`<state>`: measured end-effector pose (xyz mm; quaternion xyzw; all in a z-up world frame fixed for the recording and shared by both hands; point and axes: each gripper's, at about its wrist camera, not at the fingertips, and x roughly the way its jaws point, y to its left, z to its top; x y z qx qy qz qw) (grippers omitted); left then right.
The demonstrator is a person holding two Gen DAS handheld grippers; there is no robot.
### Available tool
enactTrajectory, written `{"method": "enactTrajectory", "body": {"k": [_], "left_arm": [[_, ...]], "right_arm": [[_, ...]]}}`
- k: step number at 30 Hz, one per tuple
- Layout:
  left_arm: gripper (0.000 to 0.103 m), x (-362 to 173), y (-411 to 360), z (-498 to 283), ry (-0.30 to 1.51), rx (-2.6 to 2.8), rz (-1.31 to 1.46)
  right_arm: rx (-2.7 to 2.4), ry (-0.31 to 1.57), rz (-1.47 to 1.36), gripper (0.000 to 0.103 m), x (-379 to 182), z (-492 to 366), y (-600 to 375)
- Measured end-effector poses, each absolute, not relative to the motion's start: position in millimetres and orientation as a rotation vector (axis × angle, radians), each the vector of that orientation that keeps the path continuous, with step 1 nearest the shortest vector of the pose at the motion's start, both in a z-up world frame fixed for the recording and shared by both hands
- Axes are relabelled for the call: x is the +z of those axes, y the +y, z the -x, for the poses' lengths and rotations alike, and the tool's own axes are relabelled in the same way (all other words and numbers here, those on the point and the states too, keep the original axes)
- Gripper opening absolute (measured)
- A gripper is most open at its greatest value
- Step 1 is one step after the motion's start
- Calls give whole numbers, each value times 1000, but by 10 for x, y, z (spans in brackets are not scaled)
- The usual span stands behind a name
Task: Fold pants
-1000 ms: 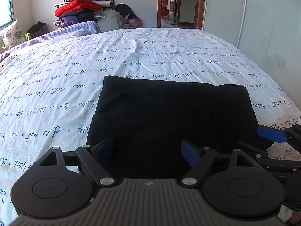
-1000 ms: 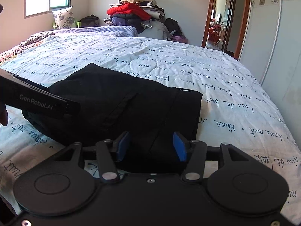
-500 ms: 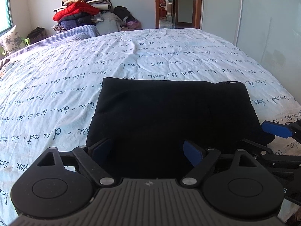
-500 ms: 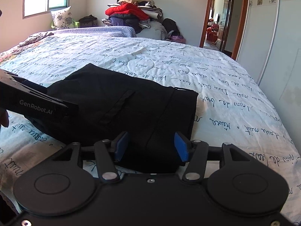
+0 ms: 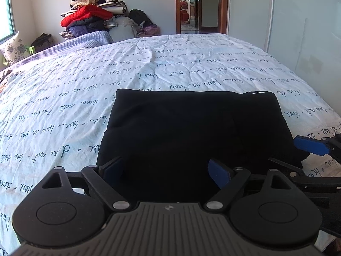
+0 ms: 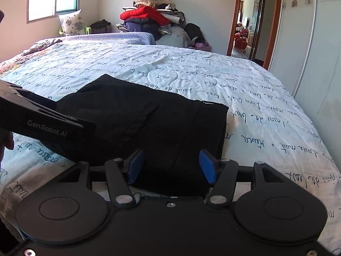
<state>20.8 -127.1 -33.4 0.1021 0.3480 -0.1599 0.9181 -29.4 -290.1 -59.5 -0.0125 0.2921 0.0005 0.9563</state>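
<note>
Black pants (image 5: 191, 128) lie folded into a flat rectangle on the white quilt with script print (image 5: 64, 98). My left gripper (image 5: 166, 168) hovers open over the fold's near edge, its blue pads wide apart and off the cloth. In the right wrist view the same pants (image 6: 149, 117) show a pocket seam. My right gripper (image 6: 170, 167) stands at their near right corner with its jaws opening. Cloth lies between the pads, and they do not press on it. One blue pad of the right gripper (image 5: 311, 145) pokes in from the right. The left gripper's body (image 6: 42, 121) crosses the left side.
A heap of clothes (image 5: 91, 19) with a red jacket is piled beyond the far end of the bed. An open doorway (image 6: 249, 21) and a pale sliding wardrobe door (image 5: 298, 32) stand to the right. A lilac blanket (image 5: 85, 40) and a floral pillow (image 6: 71, 22) sit far left.
The right gripper's pads have spread apart over the pants' near edge. The left gripper's pads have widened a little. The pants have not moved.
</note>
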Motion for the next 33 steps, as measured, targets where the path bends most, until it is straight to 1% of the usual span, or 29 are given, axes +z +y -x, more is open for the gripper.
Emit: {"method": "enactTrajectory", "body": {"k": [7, 10, 12, 16, 17, 19, 21, 25, 28, 33], "left_arm": [[88, -334, -1272, -187, 715, -319, -202], [88, -324, -1254, -154, 714, -310, -198], [89, -323, -1238, -137, 716, -302, -194], [90, -323, -1144, -52, 719, -293, -172], [90, -325, -1113, -26, 717, -291, -168], [90, -330, -1044, 33, 712, -285, -162], [92, -332, -976, 86, 715, -274, -157], [93, -368, -834, 144, 750, -276, -136], [93, -416, -701, 201, 765, -270, -114], [93, -349, -550, 229, 730, -233, -83]], "right_arm": [[-6, 578, 27, 59, -549, 388, -2894], [-8, 573, 24, 60, -542, 433, -2894], [-10, 568, 15, 67, -531, 474, -2876], [-17, 562, -34, 82, -523, 576, -2834], [-18, 561, -47, 85, -528, 598, -2821], [-32, 567, -76, 88, -539, 637, -2800], [-46, 581, -95, 89, -553, 667, -2766], [-63, 591, -122, 92, -576, 723, -2703], [-62, 592, -109, 92, -582, 745, -2672], [45, 525, -89, 92, -452, 679, -2695]]}}
